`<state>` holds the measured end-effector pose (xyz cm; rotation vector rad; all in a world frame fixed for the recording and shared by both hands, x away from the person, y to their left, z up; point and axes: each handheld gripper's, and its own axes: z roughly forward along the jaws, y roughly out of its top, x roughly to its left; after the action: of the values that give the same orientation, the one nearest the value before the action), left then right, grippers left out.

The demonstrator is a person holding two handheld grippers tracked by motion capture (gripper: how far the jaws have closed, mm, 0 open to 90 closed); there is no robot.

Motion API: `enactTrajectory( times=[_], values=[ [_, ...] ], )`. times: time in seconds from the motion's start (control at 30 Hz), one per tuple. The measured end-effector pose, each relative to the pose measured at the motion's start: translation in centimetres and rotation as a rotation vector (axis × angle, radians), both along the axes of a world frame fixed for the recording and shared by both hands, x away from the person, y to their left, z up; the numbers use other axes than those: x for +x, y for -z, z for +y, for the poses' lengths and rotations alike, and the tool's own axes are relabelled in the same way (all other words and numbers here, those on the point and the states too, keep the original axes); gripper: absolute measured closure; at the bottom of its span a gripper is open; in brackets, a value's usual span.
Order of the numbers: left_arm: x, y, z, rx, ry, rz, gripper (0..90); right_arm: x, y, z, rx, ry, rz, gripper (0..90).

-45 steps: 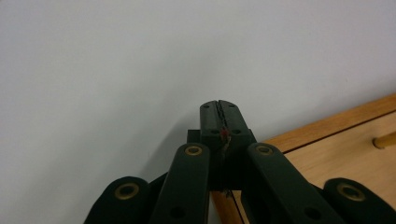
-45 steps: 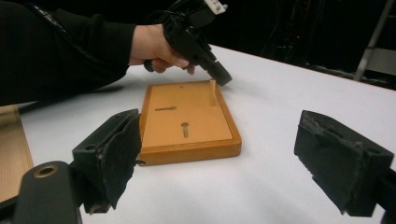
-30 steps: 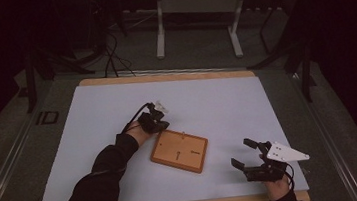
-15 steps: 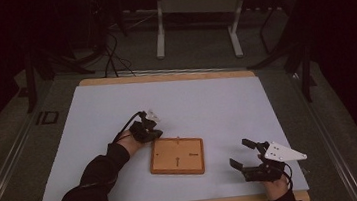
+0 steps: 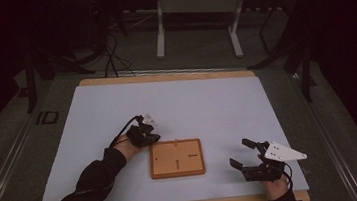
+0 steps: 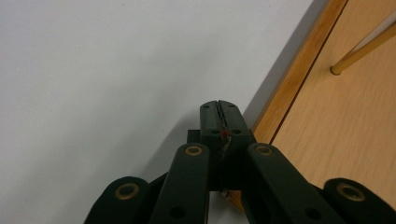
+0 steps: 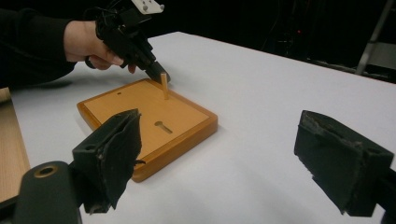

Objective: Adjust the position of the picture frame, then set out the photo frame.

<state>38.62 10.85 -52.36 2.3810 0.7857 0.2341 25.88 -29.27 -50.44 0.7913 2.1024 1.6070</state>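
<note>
Item: wooden board (image 5: 176, 158), square, orange-brown, with a raised rim, lying flat on the white tabletop (image 5: 192, 104) near its front edge and between my two hands. Fittings: one thin wooden peg (image 7: 164, 85) standing upright at the board's far edge as my right tongs' view shows it, and a keyhole-shaped slot (image 7: 162, 125) near the board's middle; a small dark hole also marks the face. Handling, by judgement: the board looks rigid and light, smooth on top and likely to slide on the tabletop if pushed sideways, so it should be taken by its rim or steadied from above. The peg looks stiff but slender, easy to snap or tip; the best hold is low on its shaft, square across, with gentle pressure. Left tongs (image 6: 219, 112): pressed together, tips meeting along one seam with nothing thick between them; a small reddish speck sits at the seam, but I cannot tell what it is. They rest just beside the board's rim, off its corner, close to the peg; in the right tongs' view I cannot tell whether they touch it. Right tongs (image 5: 246, 154): spread wide, holding nothing, touching nothing, hovering over the tabletop on the board's right side, well apart from it and pointed toward it.
</note>
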Motion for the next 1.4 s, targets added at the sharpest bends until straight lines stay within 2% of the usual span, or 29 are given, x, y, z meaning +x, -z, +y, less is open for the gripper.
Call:
enactTrajectory(
  times=[0.13,0.47,0.67,0.7,0.83,0.93,0.97,1.07,1.2,1.4],
  values=[
    [0.0,0.2,0.2,0.016,0.001,0.000,90.0,0.0,0.0,0.1,-0.004,-0.003,-0.003,14.3],
    [0.1,0.1,1.3,-0.007,-0.030,-0.005,89.9,0.1,0.0,0.0,-0.001,0.000,0.002,14.3],
    [0.0,-0.7,1.6,-0.024,-0.038,-0.023,89.6,0.0,0.0,0.0,-0.003,-0.002,0.000,14.3],
    [-0.2,-1.3,1.6,-0.050,-0.036,-0.030,87.1,0.0,0.0,0.0,-0.002,0.000,0.001,14.3],
    [-0.6,-1.8,1.5,-0.068,-0.029,-0.042,82.7,0.0,0.0,0.0,-0.002,0.000,0.000,14.3],
    [-1.0,-2.5,1.6,-0.118,-0.023,-0.048,71.2,0.0,0.0,0.0,-0.002,-0.001,0.000,14.3],
    [-1.1,-2.7,1.6,-0.125,-0.023,-0.055,70.8,0.0,0.0,0.0,-0.003,-0.001,0.000,14.3],
    [-1.6,-3.3,1.7,-0.146,-0.026,-0.064,59.8,0.0,0.0,0.1,-0.004,-0.002,-0.002,14.3],
    [-2.4,-3.8,1.9,-0.171,0.001,-0.070,56.6,0.1,0.0,0.1,-0.005,-0.003,-0.003,14.3],
    [-3.6,-4.0,1.7,-0.212,0.045,-0.079,56.5,0.1,0.0,0.3,-0.002,-0.013,-0.005,14.2]
  ],
)
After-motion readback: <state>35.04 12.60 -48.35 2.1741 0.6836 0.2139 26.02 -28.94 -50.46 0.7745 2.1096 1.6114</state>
